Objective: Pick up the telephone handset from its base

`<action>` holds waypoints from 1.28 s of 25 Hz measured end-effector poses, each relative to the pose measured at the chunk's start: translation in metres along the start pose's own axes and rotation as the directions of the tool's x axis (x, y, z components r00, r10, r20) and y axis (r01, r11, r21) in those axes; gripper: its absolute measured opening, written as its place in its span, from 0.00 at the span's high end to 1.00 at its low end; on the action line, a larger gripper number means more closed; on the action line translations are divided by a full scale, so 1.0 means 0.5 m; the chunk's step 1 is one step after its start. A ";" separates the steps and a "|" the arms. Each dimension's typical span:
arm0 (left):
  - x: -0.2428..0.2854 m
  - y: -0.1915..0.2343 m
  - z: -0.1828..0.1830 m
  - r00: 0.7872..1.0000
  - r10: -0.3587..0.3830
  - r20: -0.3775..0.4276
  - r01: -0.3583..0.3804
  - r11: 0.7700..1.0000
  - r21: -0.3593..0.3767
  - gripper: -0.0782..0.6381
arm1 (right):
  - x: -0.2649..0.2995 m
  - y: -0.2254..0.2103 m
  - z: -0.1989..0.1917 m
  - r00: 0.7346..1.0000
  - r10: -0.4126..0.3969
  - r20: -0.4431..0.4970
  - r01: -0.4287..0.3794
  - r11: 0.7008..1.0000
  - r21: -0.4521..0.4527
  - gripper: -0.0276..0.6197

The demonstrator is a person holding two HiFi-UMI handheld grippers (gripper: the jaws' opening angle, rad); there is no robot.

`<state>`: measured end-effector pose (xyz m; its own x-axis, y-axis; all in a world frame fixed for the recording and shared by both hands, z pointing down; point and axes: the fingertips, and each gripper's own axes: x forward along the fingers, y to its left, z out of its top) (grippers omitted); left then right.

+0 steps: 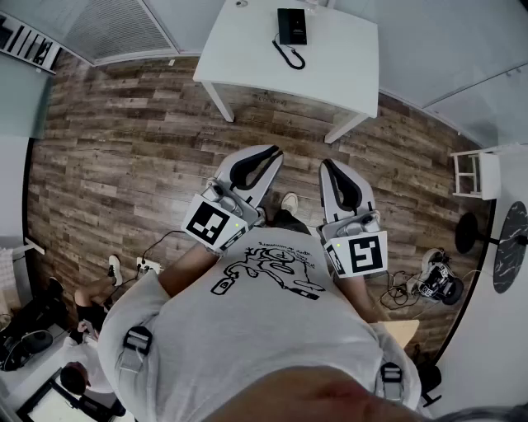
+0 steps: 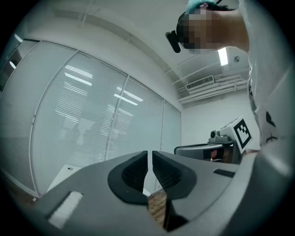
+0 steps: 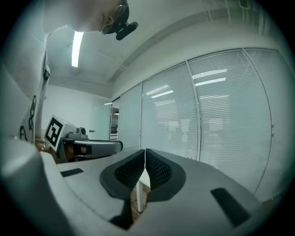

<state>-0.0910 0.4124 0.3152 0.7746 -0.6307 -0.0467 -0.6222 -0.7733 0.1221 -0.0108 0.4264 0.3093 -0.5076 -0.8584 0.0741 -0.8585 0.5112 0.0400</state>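
Observation:
In the head view a black telephone [image 1: 291,25] lies on the far part of a white table [image 1: 247,49], its handset resting on the base and its curly cord [image 1: 290,56] trailing toward me. Both grippers are held close to my chest over the wooden floor, well short of the table. The left gripper [image 1: 272,151] [image 2: 150,154] is shut with nothing between its pads. My right gripper [image 1: 327,165] [image 3: 144,152] also has its jaws together and empty. Neither gripper view shows the telephone.
Wooden plank floor [image 1: 124,157] lies between me and the table. A white stool [image 1: 474,173] and a dark round stand [image 1: 511,243] are at the right. A power strip with cables [image 1: 148,265] and gear [image 1: 437,278] lie on the floor. Glass walls with blinds [image 2: 92,115] surround the room.

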 end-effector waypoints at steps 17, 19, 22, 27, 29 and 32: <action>0.235 -0.014 -0.013 1.000 0.009 0.004 -0.008 1.000 -0.011 0.85 | 0.001 -0.247 -0.002 0.999 -0.025 0.044 0.023 0.999 0.036 0.95; 0.262 -0.023 -0.017 1.000 0.011 0.006 -0.011 1.000 -0.010 0.85 | -0.004 -0.276 -0.008 0.999 -0.022 0.045 0.020 0.999 0.041 0.95; 0.291 -0.032 -0.024 1.000 0.019 0.007 -0.019 1.000 -0.022 0.85 | -0.005 -0.306 -0.016 0.999 -0.011 0.041 0.009 0.999 0.052 0.95; 0.317 -0.030 -0.040 1.000 0.025 -0.010 -0.025 0.999 -0.042 0.85 | 0.007 -0.333 -0.025 0.999 -0.004 0.034 0.001 0.998 0.070 0.95; 0.325 -0.022 -0.045 0.999 0.028 -0.017 -0.029 0.999 -0.044 0.85 | 0.015 -0.341 -0.029 1.000 -0.002 0.030 0.000 0.998 0.069 0.95; 0.337 0.000 -0.044 0.999 0.032 -0.018 -0.033 0.998 -0.049 0.85 | 0.036 -0.352 -0.033 1.000 -0.002 0.018 0.001 0.998 0.067 0.95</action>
<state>0.0419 0.3074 0.3290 0.7561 -0.6540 -0.0244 -0.6413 -0.7477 0.1722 0.1324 0.3219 0.3200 -0.5068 -0.8602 0.0562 -0.8620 0.5061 -0.0270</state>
